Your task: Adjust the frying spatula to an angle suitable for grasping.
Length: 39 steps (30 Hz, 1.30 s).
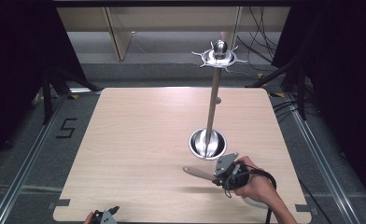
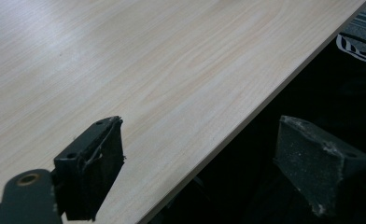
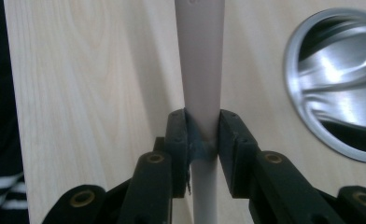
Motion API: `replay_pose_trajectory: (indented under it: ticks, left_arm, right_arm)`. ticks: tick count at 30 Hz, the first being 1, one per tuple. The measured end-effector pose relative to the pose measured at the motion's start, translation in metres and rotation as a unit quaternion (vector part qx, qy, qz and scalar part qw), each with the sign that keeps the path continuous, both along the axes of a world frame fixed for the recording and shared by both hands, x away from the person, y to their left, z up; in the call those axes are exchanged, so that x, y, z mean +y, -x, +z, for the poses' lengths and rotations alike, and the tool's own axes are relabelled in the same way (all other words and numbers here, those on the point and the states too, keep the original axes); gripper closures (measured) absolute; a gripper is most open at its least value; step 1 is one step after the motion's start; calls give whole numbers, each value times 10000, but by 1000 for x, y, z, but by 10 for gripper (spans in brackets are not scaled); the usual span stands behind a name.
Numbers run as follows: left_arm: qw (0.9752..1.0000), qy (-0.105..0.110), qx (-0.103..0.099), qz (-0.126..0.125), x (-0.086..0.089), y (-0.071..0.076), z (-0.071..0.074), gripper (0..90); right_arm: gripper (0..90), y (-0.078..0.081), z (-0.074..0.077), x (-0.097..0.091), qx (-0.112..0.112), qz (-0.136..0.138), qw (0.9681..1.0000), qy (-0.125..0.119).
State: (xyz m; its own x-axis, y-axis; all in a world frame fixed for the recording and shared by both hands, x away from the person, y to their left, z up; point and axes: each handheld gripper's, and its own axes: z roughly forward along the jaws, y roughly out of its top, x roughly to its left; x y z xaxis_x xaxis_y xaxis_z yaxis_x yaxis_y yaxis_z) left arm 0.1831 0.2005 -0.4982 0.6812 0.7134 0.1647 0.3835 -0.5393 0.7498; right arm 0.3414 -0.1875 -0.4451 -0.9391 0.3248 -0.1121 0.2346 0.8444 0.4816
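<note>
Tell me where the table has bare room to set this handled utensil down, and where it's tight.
The table is bare across its whole left half and the far strip behind the metal stand's base. The near edge between the left gripper and right gripper is free too. It is crowded only around the base, close to the utensil the right gripper clamps.

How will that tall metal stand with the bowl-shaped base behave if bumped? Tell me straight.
The stand looks top-heavy: a thin pole carries a spiked disc high above a small round base, so it probably tips easily. The polished steel likely slides on the smooth table. It looks rigid, not floppy.
</note>
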Motion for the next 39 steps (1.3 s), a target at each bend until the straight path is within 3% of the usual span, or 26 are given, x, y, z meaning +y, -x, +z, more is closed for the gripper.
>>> replay_pose_trajectory:
  ticks: [1,2,7,8,9,11,12,13,14,17,18,19,21,22,26,27,28,32,35,37,38,39]
  left_arm:
    - [10000,43,15,11,0,0,0,148]
    - [10000,-17,-8,9,-1,0,0,148]
    - [10000,41,0,-4,0,0,1,148]
    - [9999,45,132,-63,1,0,2,148]
    - [10000,18,-11,11,1,0,1,148]
    - [10000,32,-36,25,1,1,1,148]
    - [9999,65,84,-73,1,1,3,148]
    - [9999,64,71,-90,1,1,3,148]
    - [9999,58,-87,-138,1,0,2,148]
    - [10000,87,-18,-39,0,2,1,148]
    - [10000,2,-55,-21,0,1,1,148]
    - [9999,115,-27,-24,-1,2,1,148]
    - [9999,136,-28,-28,-1,1,0,148]
    - [9999,105,-42,-44,0,1,1,148]
    - [9999,43,-82,-144,1,-1,1,148]
    - [9999,52,-76,-143,1,-1,1,148]
    - [9999,57,-71,-137,1,-1,1,148]
    - [9999,78,-54,-128,1,0,1,148]
    - [9999,78,-58,-133,1,0,0,148]
    - [9999,32,-10,-153,1,0,1,148]
    - [9999,-13,-1,-151,2,0,1,148]
    - [9999,36,-22,-156,1,0,1,148]
  right_arm:
    - [755,-2,2,-4,-176,95,9996,-174]
    - [754,-3,7,-11,-201,-134,9989,-407]
    - [755,-5,16,-24,-394,-357,9958,-744]
    - [755,-5,19,-27,-440,-439,9945,-838]
    - [755,-3,22,-31,-426,-617,9924,-978]
    - [755,-3,32,-41,-397,-696,9888,-1263]
    - [755,-3,32,-41,-397,-696,9888,-1263]
    - [755,-3,35,-45,-375,-700,9874,-1367]
    - [755,-3,38,-47,-451,-731,9855,-1461]
    - [756,-2,46,-54,-554,-820,9796,-1749]
    - [756,-2,48,-56,-572,-849,9784,-1798]
    - [757,-2,51,-57,-619,-748,9777,-1863]
    - [757,-1,54,-59,-614,-828,9769,-1874]
    - [757,-2,58,-62,-645,-845,9738,-2011]
    - [758,-3,60,-63,-666,-790,9709,-2159]
    - [758,-2,60,-62,-637,-878,9680,-2261]
    - [758,-3,61,-62,-607,-857,9680,-2279]
    - [759,-7,62,-59,-604,-992,9609,-2515]
    - [759,-7,64,-59,-586,-1045,9589,-2573]
    - [760,-6,67,-58,-490,-1095,9558,-2684]
    - [760,-8,68,-58,-603,-1055,9532,-2770]
    - [759,-8,70,-56,-548,-1125,9483,-2918]
